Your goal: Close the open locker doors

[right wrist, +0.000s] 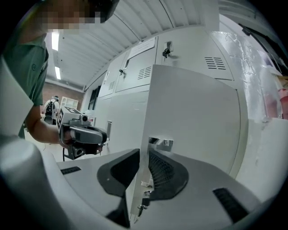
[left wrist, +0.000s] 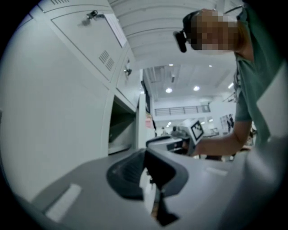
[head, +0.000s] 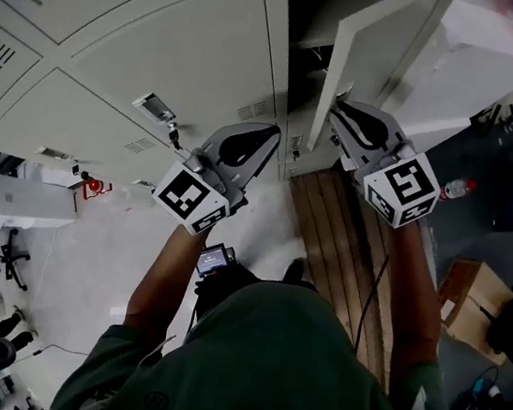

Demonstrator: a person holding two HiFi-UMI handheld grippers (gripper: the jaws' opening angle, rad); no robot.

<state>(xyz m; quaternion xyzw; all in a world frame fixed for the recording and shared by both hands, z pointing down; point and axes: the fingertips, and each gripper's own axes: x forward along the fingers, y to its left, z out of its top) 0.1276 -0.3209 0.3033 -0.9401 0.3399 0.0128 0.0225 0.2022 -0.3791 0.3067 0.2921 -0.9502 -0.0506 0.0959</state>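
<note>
Between the jaws of the right gripper [right wrist: 143, 167], the free edge of the open locker door [right wrist: 193, 112] is pinched, just under its metal latch [right wrist: 161, 143]. The jaws of the left gripper [left wrist: 145, 170] are pressed together on nothing. It is held off to the side of the right jaws, in front of lockers that are shut.

The step in hand seems to be swinging this door shut. It is best done slowly, with the edge held firmly while the door is pushed towards the dark locker opening [head: 309, 36] beyond the jaws. The jaws should be let go before the edge meets the frame, so that they are not trapped. The last push can then be given on the flat front, until the latch catches.

One open door is counted and two grippers. At least four shut doors [head: 167, 35] are counted in the head view.
</note>
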